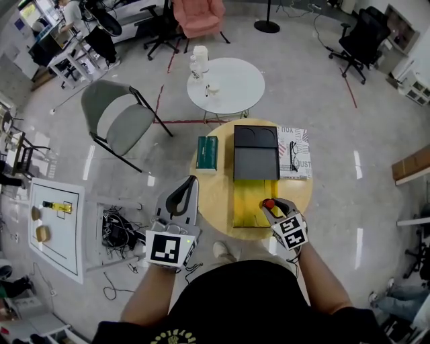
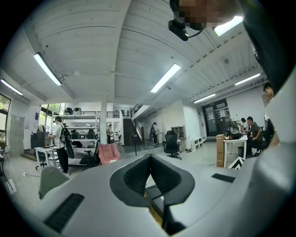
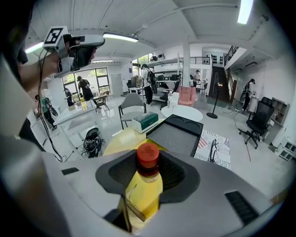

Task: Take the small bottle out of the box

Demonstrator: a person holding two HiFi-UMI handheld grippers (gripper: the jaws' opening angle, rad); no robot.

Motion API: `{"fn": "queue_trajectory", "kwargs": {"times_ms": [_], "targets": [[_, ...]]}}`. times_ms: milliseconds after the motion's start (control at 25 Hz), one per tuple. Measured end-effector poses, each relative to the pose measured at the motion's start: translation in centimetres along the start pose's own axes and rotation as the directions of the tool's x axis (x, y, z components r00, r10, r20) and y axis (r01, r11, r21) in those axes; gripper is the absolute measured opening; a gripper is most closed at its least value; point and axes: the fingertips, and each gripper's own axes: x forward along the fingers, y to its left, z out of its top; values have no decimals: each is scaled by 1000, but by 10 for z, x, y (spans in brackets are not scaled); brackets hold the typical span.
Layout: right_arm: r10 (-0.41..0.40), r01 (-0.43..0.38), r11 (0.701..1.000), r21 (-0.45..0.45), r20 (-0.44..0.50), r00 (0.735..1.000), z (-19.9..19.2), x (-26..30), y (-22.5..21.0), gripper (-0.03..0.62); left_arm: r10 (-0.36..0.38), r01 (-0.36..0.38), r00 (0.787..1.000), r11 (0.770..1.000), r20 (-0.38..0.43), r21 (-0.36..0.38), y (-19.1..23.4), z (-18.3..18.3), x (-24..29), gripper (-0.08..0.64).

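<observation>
- Down at the bottom of the head view, the left gripper (image 1: pixel 192 181) hangs at lower centre-left, off the edge of the round wooden table (image 1: pixel 215 196). Its own view shows the jaws pressed together with nothing between them, tilted up towards the ceiling lights.
- Over at lower right, the right gripper (image 1: pixel 271 209) is clamped on the small bottle (image 1: pixel 268 203). In the right gripper view both pads squeeze the neck just below the red cap (image 3: pixel 148 154), and the yellow body hangs down between them.
- The bottle sits over the lower right part of the open yellow box (image 1: pixel 247 201), which lies on the table. Whether its base is clear of the box, I can't tell.
- Just beyond, touching the far end of the box, there's a black tray (image 1: pixel 255 153) with two round hollows at its far edge.
- Left of the tray, apart from it, a green box (image 1: pixel 207 152) lies on the table.
- Right of the tray, a printed newspaper (image 1: pixel 301 156) with a pair of glasses (image 1: pixel 293 155) lying on it.
- Further up the frame, a white round table (image 1: pixel 232 87) stands on the floor carrying a clear bottle (image 1: pixel 195 68) and a white jug (image 1: pixel 201 57).
- At centre left stands a grey folding chair (image 1: pixel 121 121).
- At the very top, a pink armchair (image 1: pixel 198 15).
</observation>
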Motion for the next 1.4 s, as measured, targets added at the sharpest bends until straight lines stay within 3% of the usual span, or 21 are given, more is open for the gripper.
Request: {"fn": "queue_trajectory", "kwargs": {"times_ms": [280, 600, 920, 1400], "targets": [[5, -5, 1000, -18, 9, 1000, 25, -20, 4, 156, -1, 1, 1000, 1000, 15, -17, 0, 3, -4, 14], [-14, 17, 999, -35, 85, 996, 66, -46, 5, 156, -12, 12, 1000, 1000, 12, -5, 0, 3, -7, 14], [17, -10, 998, -55, 132, 991, 109, -72, 14, 156, -27, 27, 1000, 1000, 5, -7, -6, 4, -5, 14], [-1, 14, 998, -64, 198, 980, 141, -101, 10, 156, -30, 30, 1000, 999, 0, -16, -5, 3, -2, 14]]}}
